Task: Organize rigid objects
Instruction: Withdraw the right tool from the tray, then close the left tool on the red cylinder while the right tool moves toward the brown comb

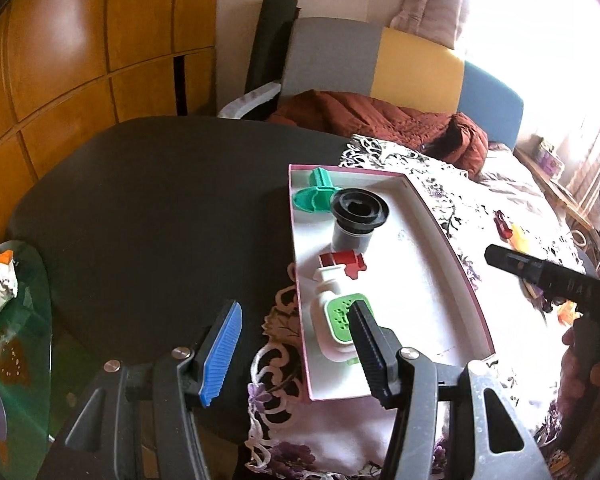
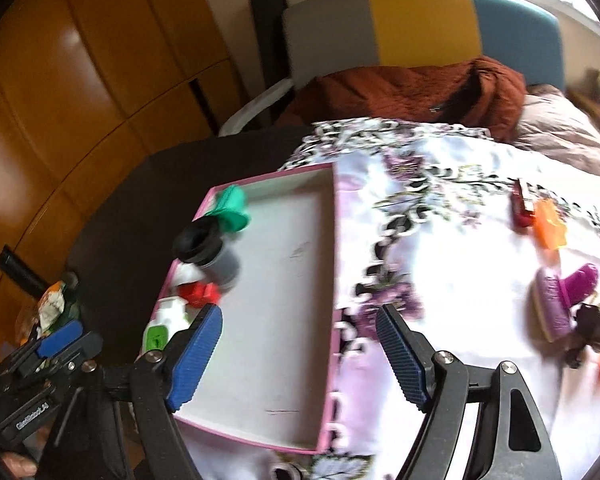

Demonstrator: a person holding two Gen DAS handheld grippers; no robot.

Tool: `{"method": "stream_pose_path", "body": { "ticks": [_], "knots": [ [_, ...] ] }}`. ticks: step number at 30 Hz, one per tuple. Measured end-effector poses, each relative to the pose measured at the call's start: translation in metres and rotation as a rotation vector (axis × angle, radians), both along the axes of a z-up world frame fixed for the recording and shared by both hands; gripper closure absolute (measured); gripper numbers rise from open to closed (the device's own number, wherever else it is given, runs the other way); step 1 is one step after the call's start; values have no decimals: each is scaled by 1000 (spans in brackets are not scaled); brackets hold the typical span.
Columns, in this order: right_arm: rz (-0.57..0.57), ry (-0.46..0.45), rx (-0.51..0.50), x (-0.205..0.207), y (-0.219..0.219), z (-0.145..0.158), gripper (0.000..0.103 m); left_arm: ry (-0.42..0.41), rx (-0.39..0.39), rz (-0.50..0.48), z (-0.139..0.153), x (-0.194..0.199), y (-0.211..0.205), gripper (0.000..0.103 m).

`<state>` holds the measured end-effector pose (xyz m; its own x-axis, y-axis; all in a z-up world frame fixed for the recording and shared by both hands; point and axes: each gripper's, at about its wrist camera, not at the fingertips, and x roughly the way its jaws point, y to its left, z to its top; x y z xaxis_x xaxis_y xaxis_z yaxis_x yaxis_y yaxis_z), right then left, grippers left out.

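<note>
The left gripper (image 1: 296, 354) is wide open and holds nothing. One of its fingers has a blue pad (image 1: 222, 354) and one is black. It hangs over the near end of a flat box (image 1: 466, 292) with a pink rim and a white floor. The right gripper (image 2: 300, 356) is wide open too, with nothing in it. It hangs over the near side of the same box, with one finger above the box floor and one above the flowery cloth (image 2: 440, 248).

The box sits on a dark round table (image 1: 152, 220), partly on the cloth. Five toys lie in a row along the left side of the box. Closest is a white toy with a green top (image 1: 338, 320). Just behind it is a small red piece (image 1: 342, 264). Next comes a grey tube with a wide black rim (image 1: 356, 220), lying tilted. At the far corner is a teal piece (image 1: 316, 192). The rest of the box floor is bare.

More toys lie on the cloth to the right, well apart from the box. There is a purple toy (image 2: 560, 300) with a dark thing (image 2: 592, 328) next to it. Farther back are an orange piece (image 2: 550, 226) and a red piece (image 2: 522, 208), just beside each other.

Behind the table is a bed with a rust-red blanket (image 2: 412, 92).
</note>
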<state>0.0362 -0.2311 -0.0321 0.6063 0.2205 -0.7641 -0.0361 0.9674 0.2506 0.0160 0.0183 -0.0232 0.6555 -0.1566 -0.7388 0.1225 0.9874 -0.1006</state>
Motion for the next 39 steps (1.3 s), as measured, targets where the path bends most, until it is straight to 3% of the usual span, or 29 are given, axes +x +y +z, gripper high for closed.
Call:
{"method": "stream_pose_path", "body": {
  "ticks": [22, 34, 39],
  "knots": [
    [-291, -92, -109, -16, -142, 39, 16, -1, 45, -73, 1, 0, -29, 46],
    [-461, -130, -165, -30, -217, 45, 16, 24, 52, -110, -2, 1, -42, 46],
    [-645, -144, -147, -46, -265, 34, 15, 32, 13, -161, 2, 1, -54, 46]
  ]
}}
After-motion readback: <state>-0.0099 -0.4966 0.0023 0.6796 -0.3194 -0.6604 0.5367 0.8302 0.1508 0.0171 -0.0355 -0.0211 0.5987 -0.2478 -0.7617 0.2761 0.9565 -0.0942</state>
